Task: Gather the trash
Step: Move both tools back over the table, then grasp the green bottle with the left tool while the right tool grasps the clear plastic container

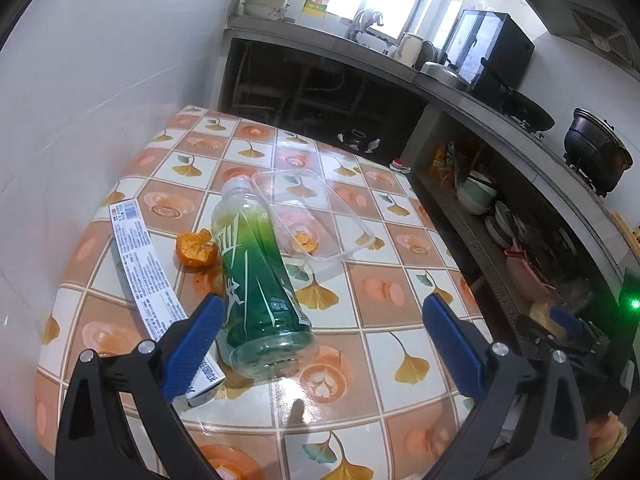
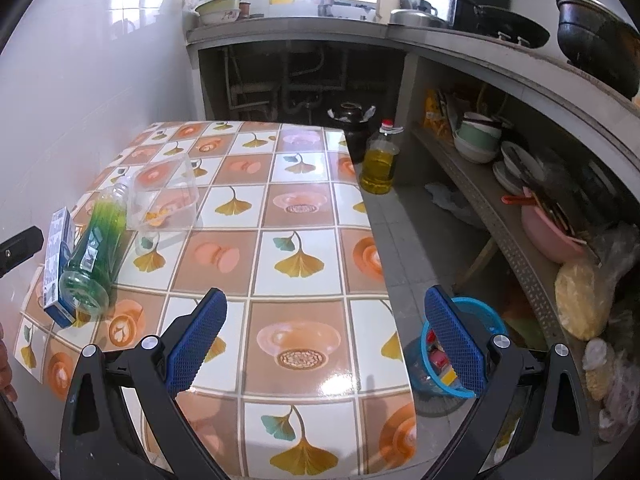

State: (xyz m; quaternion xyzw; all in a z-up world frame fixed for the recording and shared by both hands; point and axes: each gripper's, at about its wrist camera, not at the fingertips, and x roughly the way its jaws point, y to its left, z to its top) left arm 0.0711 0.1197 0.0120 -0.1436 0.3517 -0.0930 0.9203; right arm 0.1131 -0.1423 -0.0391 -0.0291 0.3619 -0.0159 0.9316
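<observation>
Lying on its side on the table [image 1: 400,312], green bottle [image 1: 256,276] sits between box [image 1: 148,276] and clear container [image 1: 316,216] (orange peel [image 1: 196,248] beside). Left gripper [image 1: 320,344] spread near its base; right gripper [image 2: 324,344] spread, empty, blue bin [image 2: 436,376] on the floor below.

Both tools share one build. The left gripper [image 1: 322,334] has black angular arms at the bottom of the frame, each bearing two round silver screws, and jaws faced with blue cross-hatched pads. The right gripper [image 2: 324,330] shows matching black arms, silver screws and blue textured pads.
</observation>
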